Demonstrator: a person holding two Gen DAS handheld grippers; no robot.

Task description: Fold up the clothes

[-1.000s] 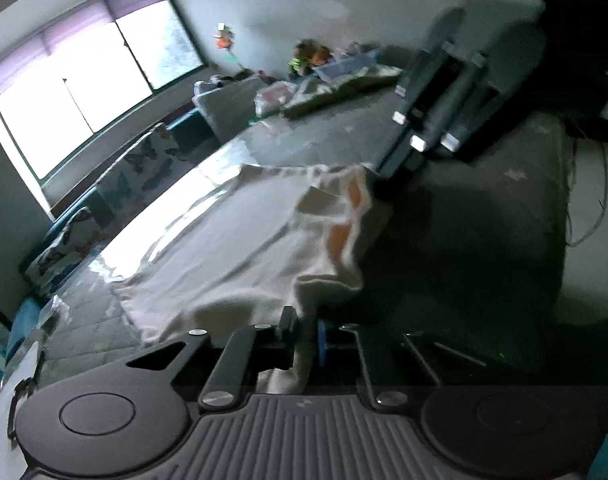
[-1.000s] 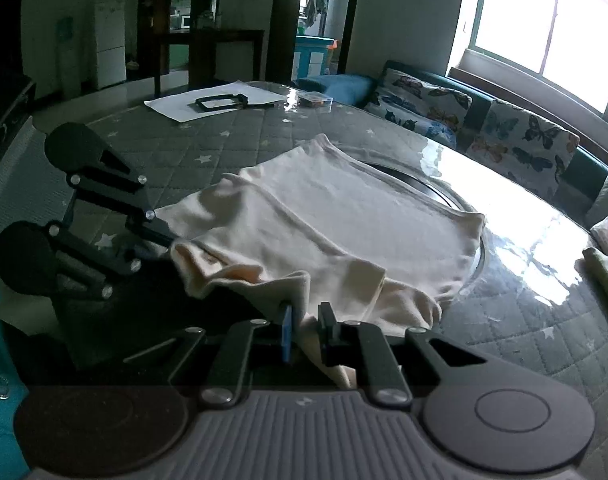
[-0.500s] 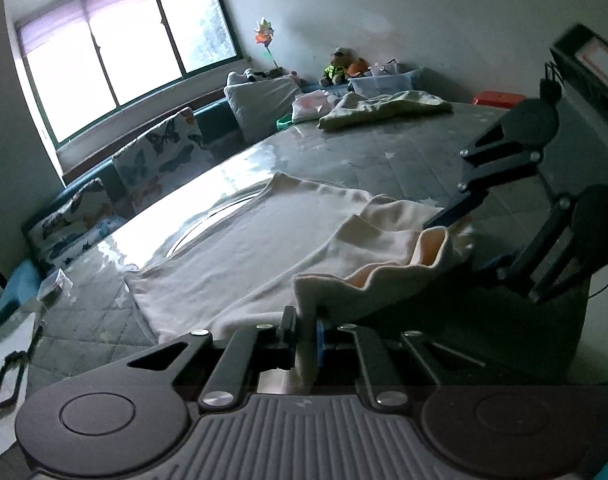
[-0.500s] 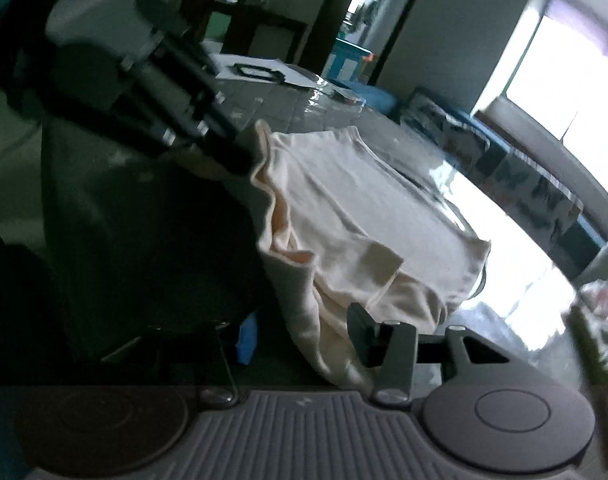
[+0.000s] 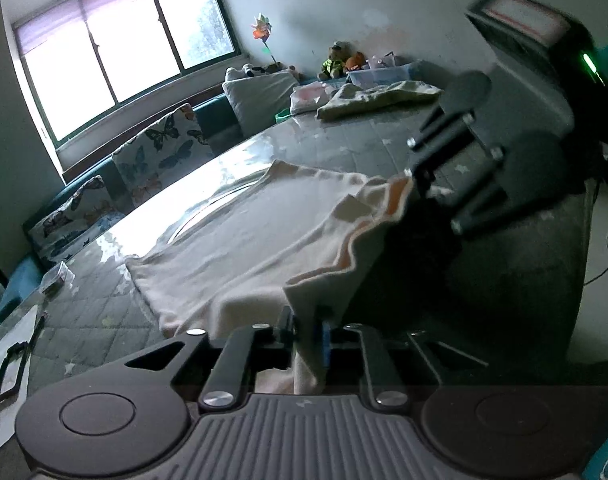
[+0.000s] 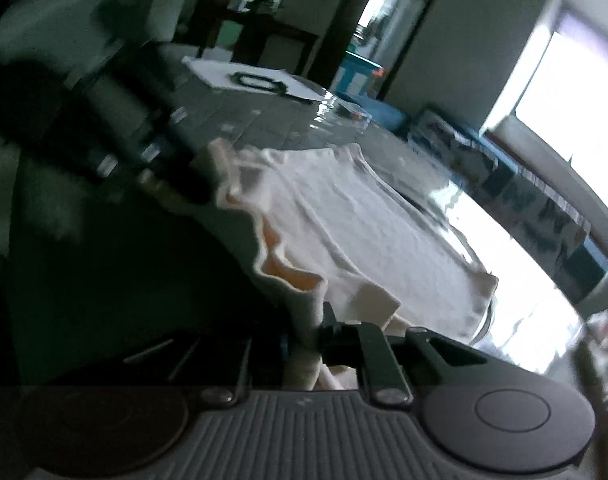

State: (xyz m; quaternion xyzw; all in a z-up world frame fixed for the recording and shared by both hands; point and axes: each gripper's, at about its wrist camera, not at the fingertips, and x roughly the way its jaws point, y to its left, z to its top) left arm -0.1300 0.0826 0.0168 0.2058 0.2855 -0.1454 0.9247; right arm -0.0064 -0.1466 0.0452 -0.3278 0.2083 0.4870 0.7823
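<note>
A cream garment lies on the grey quilted table, with its near hem lifted off the surface. My left gripper is shut on one corner of that hem. My right gripper is shut on the other corner; it shows in the left wrist view at the right, pinching the cloth. The hem hangs wavy between the two grippers, showing an orange lining. The far part of the garment rests flat on the table. The right wrist view is blurred.
A crumpled greenish cloth and a clear plastic box sit at the table's far end. White paper with a black frame lies on the table. A sofa with butterfly cushions runs under the window.
Both grippers have lifted the garment's near hem and swung; the right wrist view has tilted and blurred. The hem now hangs stretched between them.
</note>
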